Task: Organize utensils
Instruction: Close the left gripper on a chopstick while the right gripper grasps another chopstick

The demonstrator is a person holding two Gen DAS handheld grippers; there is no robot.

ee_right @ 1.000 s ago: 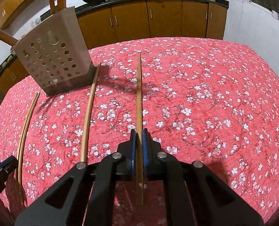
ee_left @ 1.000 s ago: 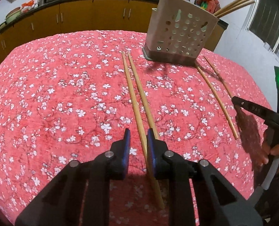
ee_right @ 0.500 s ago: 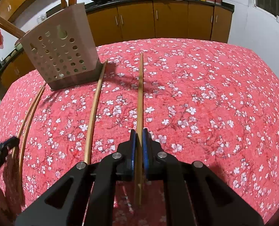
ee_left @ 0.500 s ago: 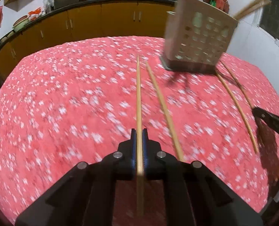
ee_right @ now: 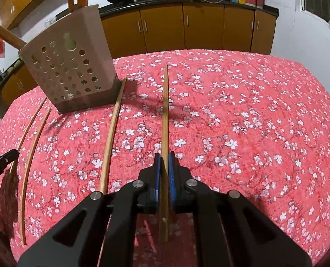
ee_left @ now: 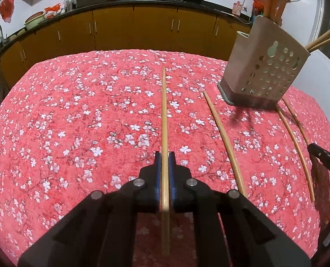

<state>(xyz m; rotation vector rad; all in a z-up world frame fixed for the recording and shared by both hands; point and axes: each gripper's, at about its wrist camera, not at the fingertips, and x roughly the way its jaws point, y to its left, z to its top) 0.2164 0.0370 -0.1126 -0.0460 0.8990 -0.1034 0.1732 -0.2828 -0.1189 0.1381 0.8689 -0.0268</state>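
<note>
My left gripper (ee_left: 164, 155) is shut on a wooden chopstick (ee_left: 164, 115) that points forward above the red floral tablecloth. A second chopstick (ee_left: 224, 140) lies to its right. The perforated beige utensil holder (ee_left: 265, 66) stands at the far right with chopsticks in it. My right gripper (ee_right: 164, 155) is shut on another chopstick (ee_right: 165, 111), held above the cloth. A loose chopstick (ee_right: 112, 131) lies to its left, and the holder (ee_right: 69, 66) stands at the far left.
Two more chopsticks (ee_left: 295, 142) lie right of the holder; they also show in the right wrist view (ee_right: 30, 153). The other gripper's tip shows at each frame's edge (ee_left: 325, 160) (ee_right: 0, 162). Wooden cabinets (ee_left: 142, 26) and a counter with woks stand beyond the table.
My left gripper was open over two chopsticks; it has shut on one and lifted it, leaving the other on the cloth. My right gripper has raised its chopstick slightly.
</note>
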